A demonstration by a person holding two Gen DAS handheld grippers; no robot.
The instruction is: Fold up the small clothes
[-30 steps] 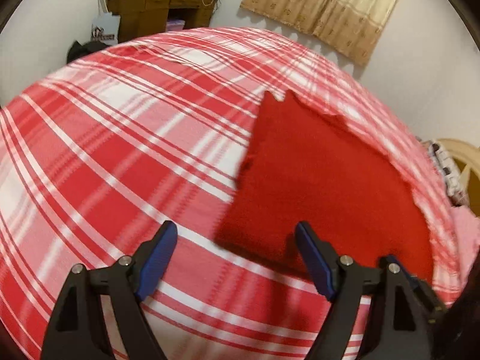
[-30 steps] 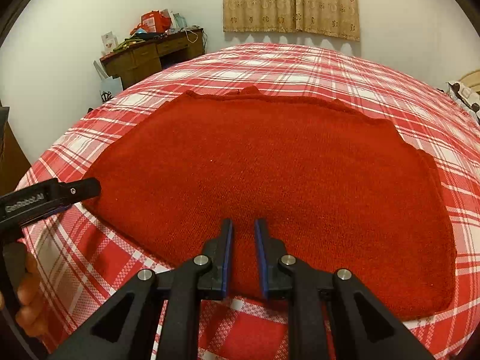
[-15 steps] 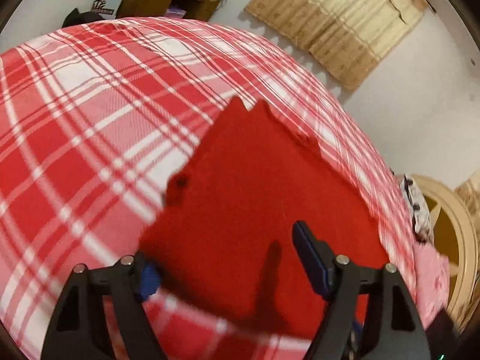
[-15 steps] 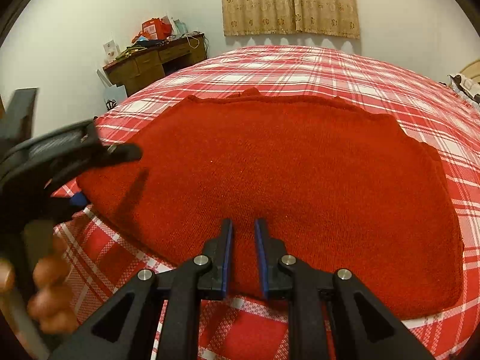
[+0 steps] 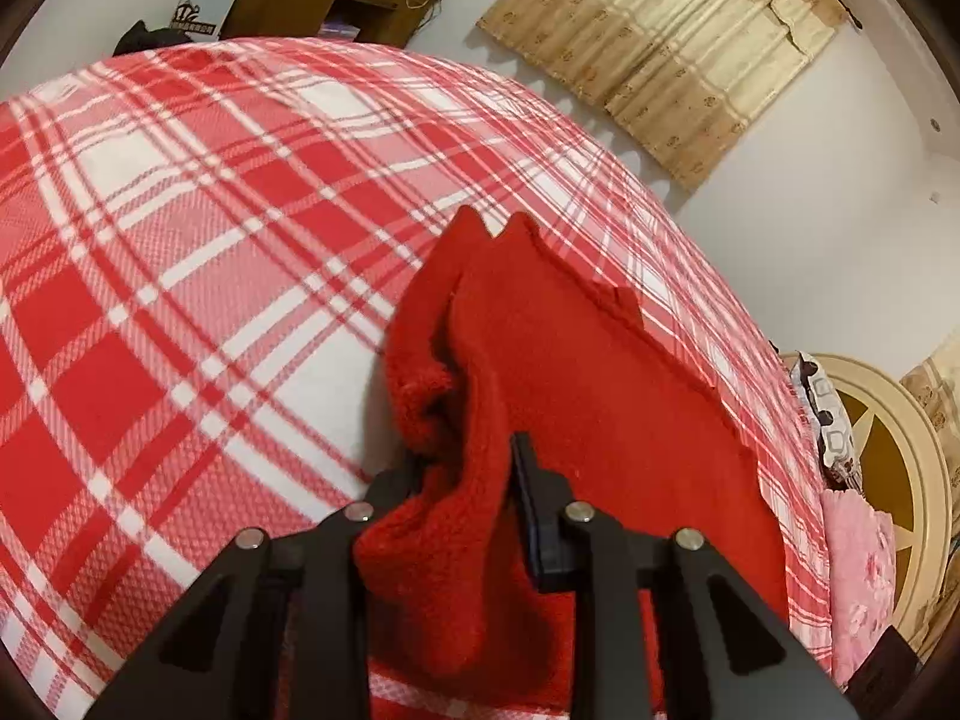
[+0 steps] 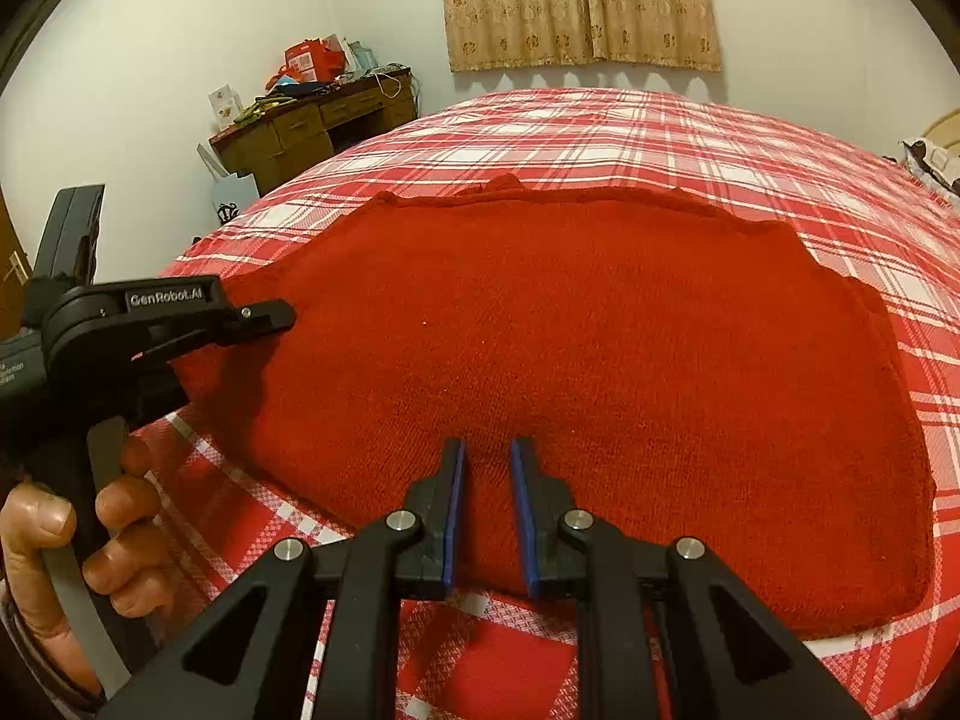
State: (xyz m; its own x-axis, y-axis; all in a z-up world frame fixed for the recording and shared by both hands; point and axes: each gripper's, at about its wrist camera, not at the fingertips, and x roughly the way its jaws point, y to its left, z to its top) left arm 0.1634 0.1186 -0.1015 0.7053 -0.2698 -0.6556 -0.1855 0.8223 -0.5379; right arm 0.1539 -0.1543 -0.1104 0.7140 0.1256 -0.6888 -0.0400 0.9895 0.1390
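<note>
A bed with a red-and-white plaid cover [image 6: 630,138] fills most of both views, with a beige patterned curtain [image 6: 579,6] on the wall behind it and a cluttered wooden desk [image 6: 312,126] in the corner. A red knitted garment [image 6: 570,360] lies spread nearly flat across the near part of the cover. The left gripper [image 5: 465,468] has its fingers closed on the garment's left edge, with a bunched fold of knit pinched between them; in the right wrist view it reaches in from the left, held by the person's left hand [image 6: 72,546]. The right gripper [image 6: 486,462] sits over the garment's near edge, its blue-padded fingers [image 6: 453,504] a narrow gap apart; whether they pinch any fabric cannot be told.
</note>
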